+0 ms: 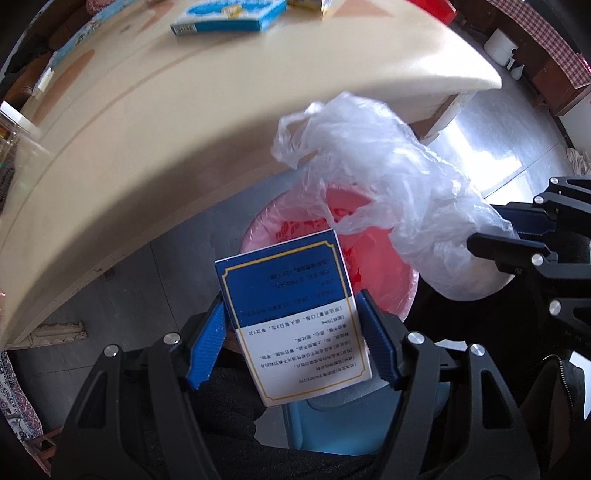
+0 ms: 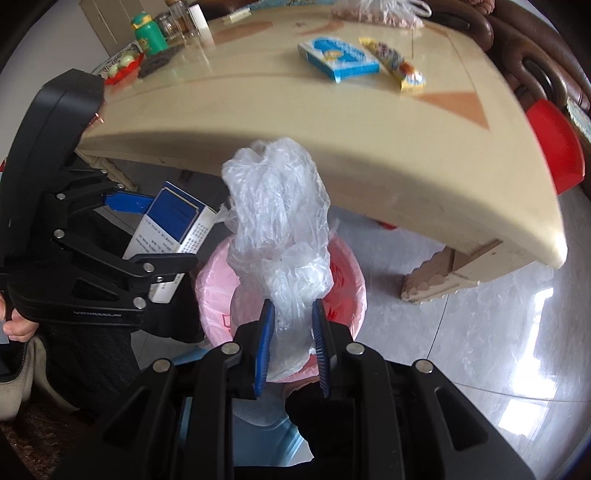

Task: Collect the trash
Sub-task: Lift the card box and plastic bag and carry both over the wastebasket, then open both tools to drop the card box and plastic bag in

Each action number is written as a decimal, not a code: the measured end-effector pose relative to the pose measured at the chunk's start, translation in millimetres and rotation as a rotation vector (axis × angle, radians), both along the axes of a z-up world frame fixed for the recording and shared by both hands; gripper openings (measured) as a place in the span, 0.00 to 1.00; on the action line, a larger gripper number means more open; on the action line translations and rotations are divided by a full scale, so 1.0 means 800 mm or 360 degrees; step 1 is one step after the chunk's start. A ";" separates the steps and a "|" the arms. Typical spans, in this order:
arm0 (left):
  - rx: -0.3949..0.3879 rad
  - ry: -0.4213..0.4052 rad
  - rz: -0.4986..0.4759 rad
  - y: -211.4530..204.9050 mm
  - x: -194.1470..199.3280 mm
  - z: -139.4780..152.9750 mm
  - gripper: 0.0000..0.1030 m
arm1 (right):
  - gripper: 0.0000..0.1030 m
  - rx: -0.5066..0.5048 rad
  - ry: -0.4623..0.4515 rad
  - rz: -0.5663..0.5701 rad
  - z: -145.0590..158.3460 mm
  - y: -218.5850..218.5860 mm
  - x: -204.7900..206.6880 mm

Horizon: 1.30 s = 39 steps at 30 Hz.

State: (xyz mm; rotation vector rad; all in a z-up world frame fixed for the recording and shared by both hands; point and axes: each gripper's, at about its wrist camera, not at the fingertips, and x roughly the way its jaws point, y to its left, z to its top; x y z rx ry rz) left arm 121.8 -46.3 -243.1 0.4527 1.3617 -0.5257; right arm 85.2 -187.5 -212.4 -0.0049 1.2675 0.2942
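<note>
My left gripper (image 1: pixel 293 308) is shut on a blue and white medicine box (image 1: pixel 291 317) and holds it above the pink-lined trash bin (image 1: pixel 400 295). The box also shows in the right wrist view (image 2: pixel 173 225). My right gripper (image 2: pixel 293 314) is shut on a crumpled clear plastic bag (image 2: pixel 280 221) over the same bin (image 2: pixel 218 291). In the left wrist view the bag (image 1: pixel 388 173) hangs from the right gripper's fingers (image 1: pixel 506 251) at the right.
A cream table (image 2: pixel 332 140) stands just beyond the bin, with a blue box (image 2: pixel 338 59) and a yellow snack wrapper (image 2: pixel 399 66) on it. A red stool (image 2: pixel 557 147) is at the right. Bottles and a green flask (image 2: pixel 147 33) stand at the far left.
</note>
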 end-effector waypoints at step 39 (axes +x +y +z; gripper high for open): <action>0.0151 0.0459 0.0052 -0.014 0.050 -0.159 0.65 | 0.21 0.0041 0.0457 0.0097 -0.145 0.019 0.034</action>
